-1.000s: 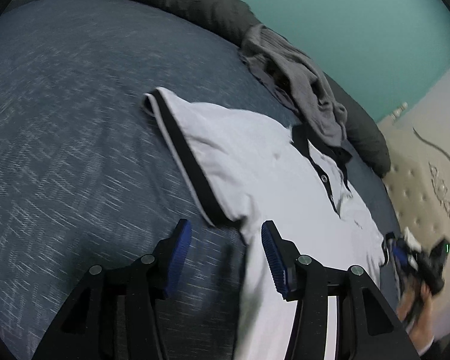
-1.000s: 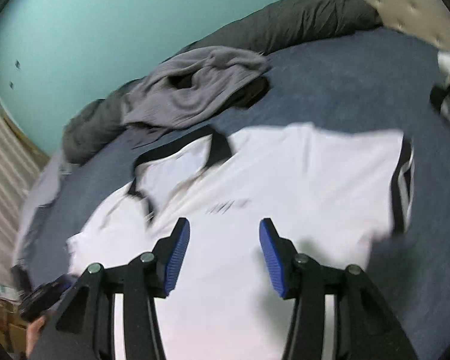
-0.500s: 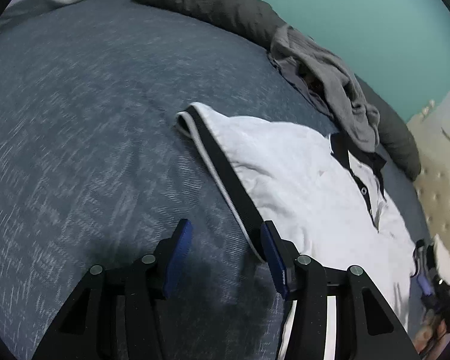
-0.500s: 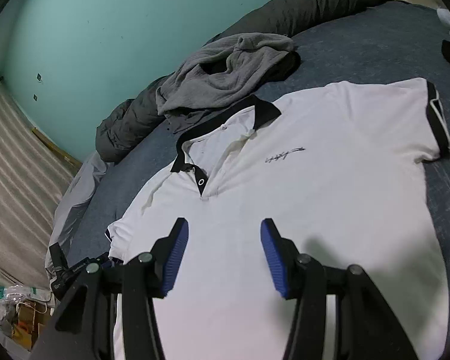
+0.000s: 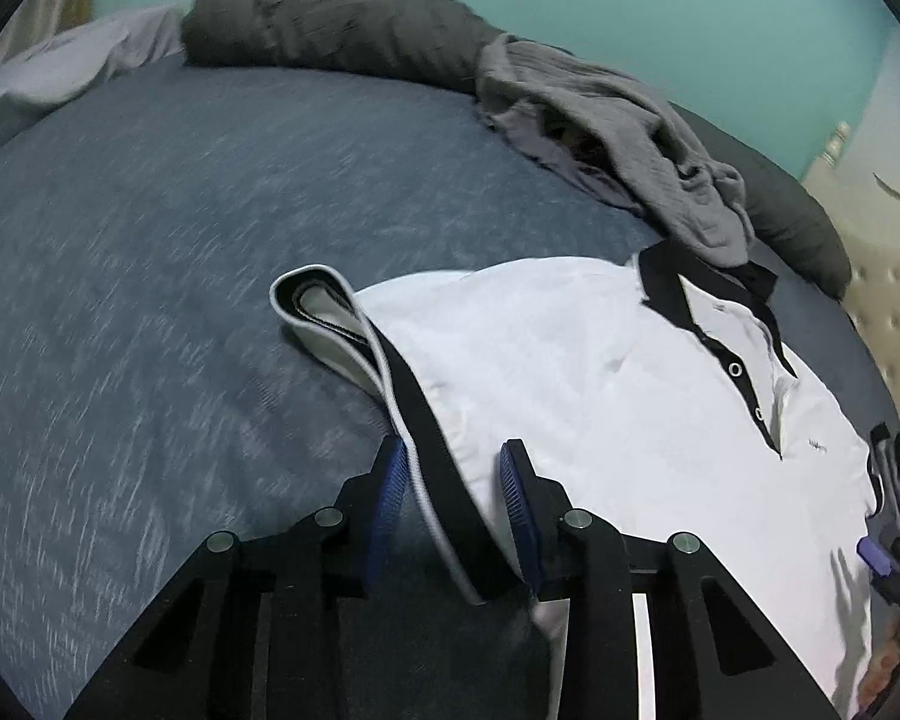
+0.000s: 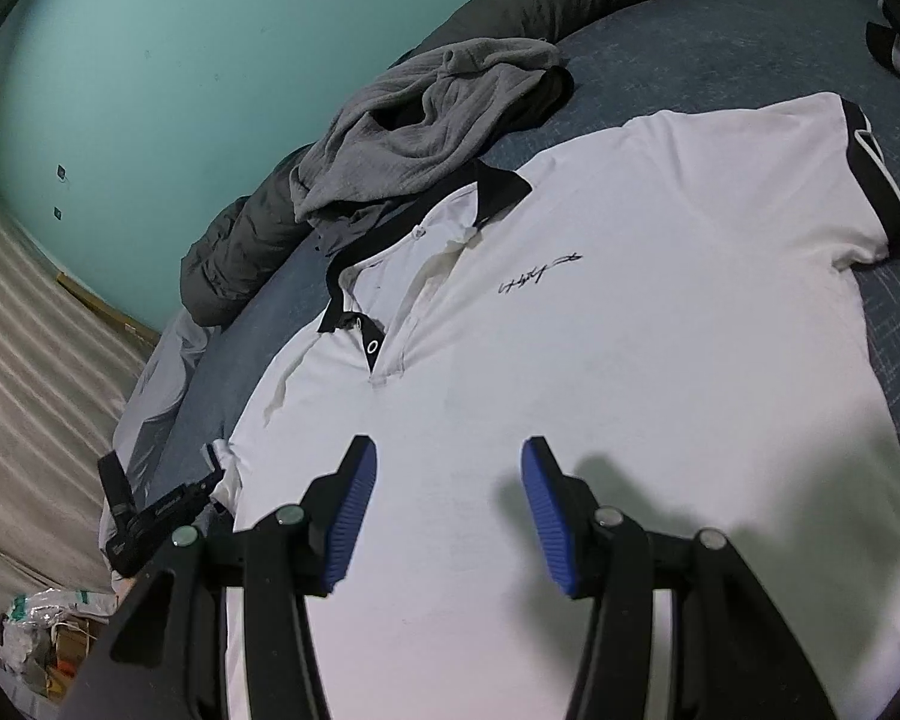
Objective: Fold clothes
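Left wrist view: white polo shirt (image 5: pixel 600 396) spread face up on the blue-grey bedspread (image 5: pixel 150 300), black-trimmed sleeve cuff (image 5: pixel 414 414) running between the parted blue pads of the left gripper (image 5: pixel 453 486), not yet pinched. Further right, crumpled grey garment (image 5: pixel 618 150) lying against the collar, dark bolster (image 5: pixel 342 30) behind. Right wrist view: right gripper (image 6: pixel 447 510) hovering above the shirt's lower front, jaws wide apart and holding nothing; shirt flat, both sleeves out, no fold visible. Judged as a sleeve pickup for a fold inward: best bitten deep enough on the cuff to catch both layers, lifted low, carried across without dragging the body of the shirt. Worth keeping clear of the grey garment at the collar.
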